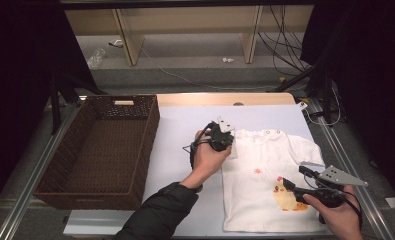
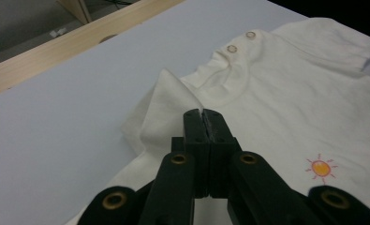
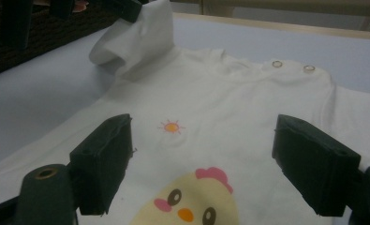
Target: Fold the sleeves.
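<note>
- The table carries a basket on its left part and a shirt on its right part, the two well apart with bare tabletop between them.
- The shirt lies flat, its neckline toward the far edge and its hem toward the person.
- The left gripper sits at the shirt's far left corner, on the sleeve, which stands lifted off the table there.
- The right gripper sits over the shirt's near right part, just right of the chick print.
- A sun print lies between the neckline and the chick print.
- Behind the table, shelving legs stand on the floor.
</note>
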